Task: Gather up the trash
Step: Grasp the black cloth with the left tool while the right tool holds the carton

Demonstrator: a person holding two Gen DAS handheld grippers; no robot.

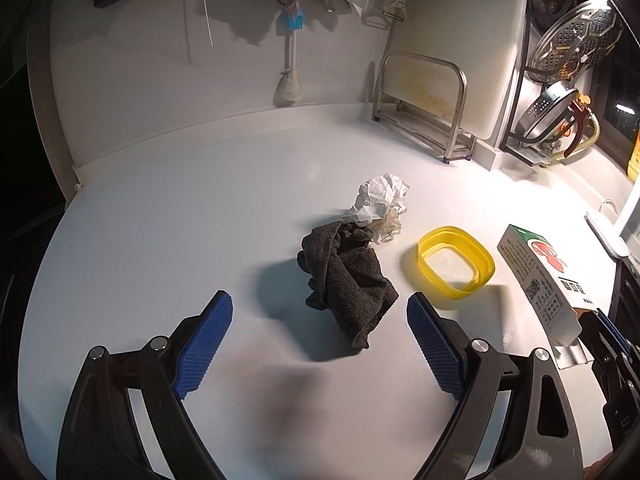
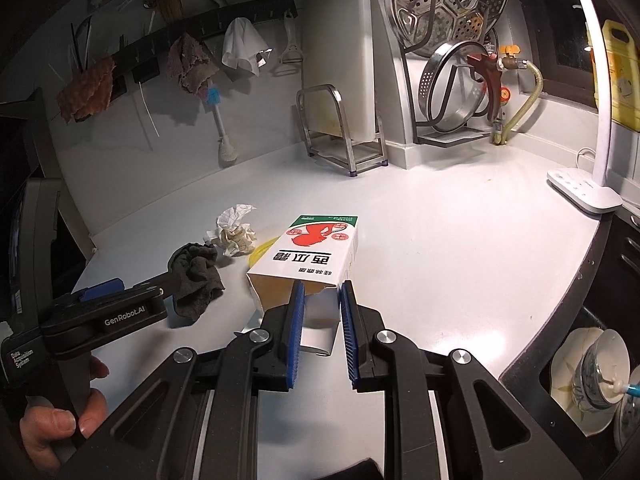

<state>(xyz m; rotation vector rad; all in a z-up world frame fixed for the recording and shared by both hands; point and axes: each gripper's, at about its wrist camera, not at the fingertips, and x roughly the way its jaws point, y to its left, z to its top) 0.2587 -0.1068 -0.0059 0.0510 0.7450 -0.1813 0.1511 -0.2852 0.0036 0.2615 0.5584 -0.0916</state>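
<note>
A white carton box [image 2: 316,252] with red and green print lies on the white counter; my right gripper [image 2: 322,300] is shut on its open flap end. The box also shows at the right of the left wrist view [image 1: 536,276]. A dark grey cloth [image 1: 348,280] lies crumpled mid-counter, with crumpled paper [image 1: 380,204] just behind it. A yellow plastic lid [image 1: 456,262] lies right of the cloth. My left gripper [image 1: 320,320] is open and empty, hovering just in front of the cloth. It also shows in the right wrist view [image 2: 120,296].
A steel rack [image 1: 424,108] with a white cutting board stands at the back. Strainers and a pot lid [image 2: 448,12] hang at the back right. Cloths and a brush [image 1: 290,60] hang on the wall. A lamp base [image 2: 584,192] sits at the right counter edge.
</note>
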